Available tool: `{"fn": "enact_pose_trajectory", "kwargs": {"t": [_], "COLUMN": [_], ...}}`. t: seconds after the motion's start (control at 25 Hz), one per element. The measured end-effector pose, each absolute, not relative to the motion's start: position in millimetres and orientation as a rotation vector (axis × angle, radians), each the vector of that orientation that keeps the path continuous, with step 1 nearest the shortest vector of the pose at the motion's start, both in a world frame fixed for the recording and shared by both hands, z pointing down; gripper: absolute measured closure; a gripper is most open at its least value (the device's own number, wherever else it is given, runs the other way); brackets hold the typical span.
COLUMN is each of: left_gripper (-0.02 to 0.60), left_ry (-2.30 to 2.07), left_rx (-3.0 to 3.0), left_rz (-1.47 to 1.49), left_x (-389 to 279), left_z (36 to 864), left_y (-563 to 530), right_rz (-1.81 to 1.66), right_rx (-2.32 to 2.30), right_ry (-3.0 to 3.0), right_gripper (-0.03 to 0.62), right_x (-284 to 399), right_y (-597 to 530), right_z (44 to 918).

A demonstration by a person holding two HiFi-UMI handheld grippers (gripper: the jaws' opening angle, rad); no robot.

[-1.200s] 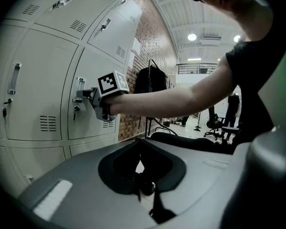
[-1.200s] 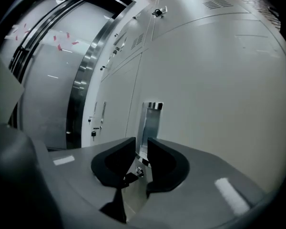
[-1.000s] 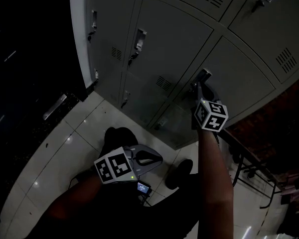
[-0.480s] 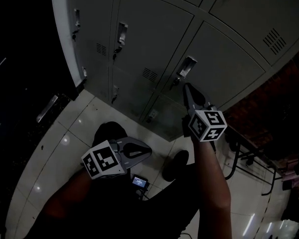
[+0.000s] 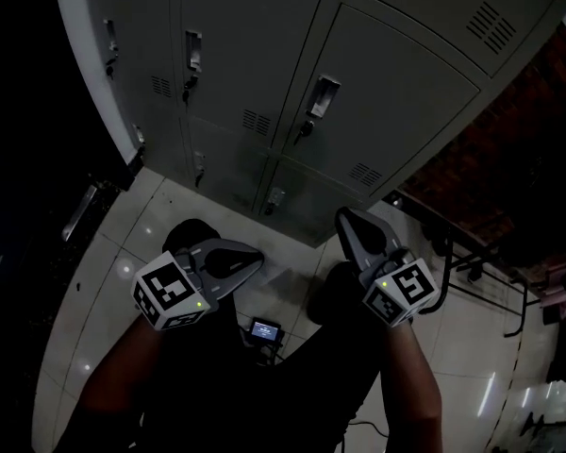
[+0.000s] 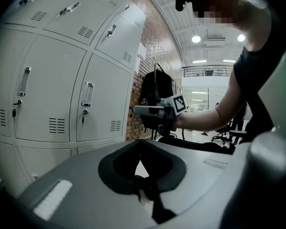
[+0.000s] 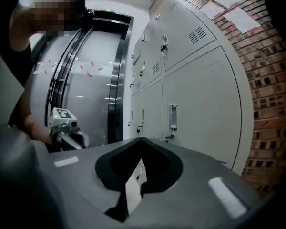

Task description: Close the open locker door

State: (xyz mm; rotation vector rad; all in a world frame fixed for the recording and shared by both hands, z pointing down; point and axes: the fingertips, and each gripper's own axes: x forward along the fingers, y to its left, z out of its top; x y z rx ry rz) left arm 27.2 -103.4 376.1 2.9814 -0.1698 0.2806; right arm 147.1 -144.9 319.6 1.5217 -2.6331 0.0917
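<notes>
No legible text, label or number anywhere

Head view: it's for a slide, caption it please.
Left gripper and right gripper, both shut and empty, hover before grey lockers that all look closed.

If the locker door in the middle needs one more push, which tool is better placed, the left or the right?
Probably right. The right tool, jaws together, points up toward that locker door from just below it. The left tool sits further aside and points across toward the right one. All doors already look shut.
</notes>
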Motion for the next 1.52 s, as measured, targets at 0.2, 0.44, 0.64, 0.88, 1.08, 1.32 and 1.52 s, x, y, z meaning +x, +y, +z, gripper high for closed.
{"fn": "enact_pose_trajectory", "kwargs": {"t": [0.2, 0.44, 0.64, 0.88, 1.08, 1.32, 1.52], "left_gripper": [0.569, 0.571, 0.569, 0.569, 0.569, 0.569, 0.569], "left_ry": [-0.223, -0.318, -0.378, -0.371, -0.364, -0.365, -0.361], "left_rx": [2.961, 2.980, 2.987, 2.962, 2.967, 2.973, 2.973], "left_rz": [0.224, 0.210, 0.250, 0.265, 0.291, 0.316, 0.315], "left_x": [18.2, 11.8, 10.2, 11.0, 13.1, 15.5, 15.9], "left_z": [371.2, 369.5, 373.1, 375.0, 377.3, 376.9, 377.3], "left_y": [-113.4, -126.7, -130.1, -130.3, -129.3, -129.5, -127.7], "right_rz": [0.130, 0.157, 0.175, 0.217, 0.232, 0.235, 0.247], "right_rx": [1.473, 1.467, 1.558, 1.643, 1.665, 1.661, 1.666], "right_ry": [-2.578, -2.582, -2.534, -2.570, -2.556, -2.602, -2.584], "right_gripper": [0.592, 0.592, 0.592, 0.594, 0.593, 0.592, 0.592], "right_x": [156.6, 167.6, 188.8, 203.2, 207.7, 204.6, 205.9], "right_y": [-90.9, -60.2, -50.1, -43.1, -42.8, -45.8, -43.9], "right_z": [354.7, 367.4, 371.1, 367.8, 370.7, 360.6, 364.7]}}
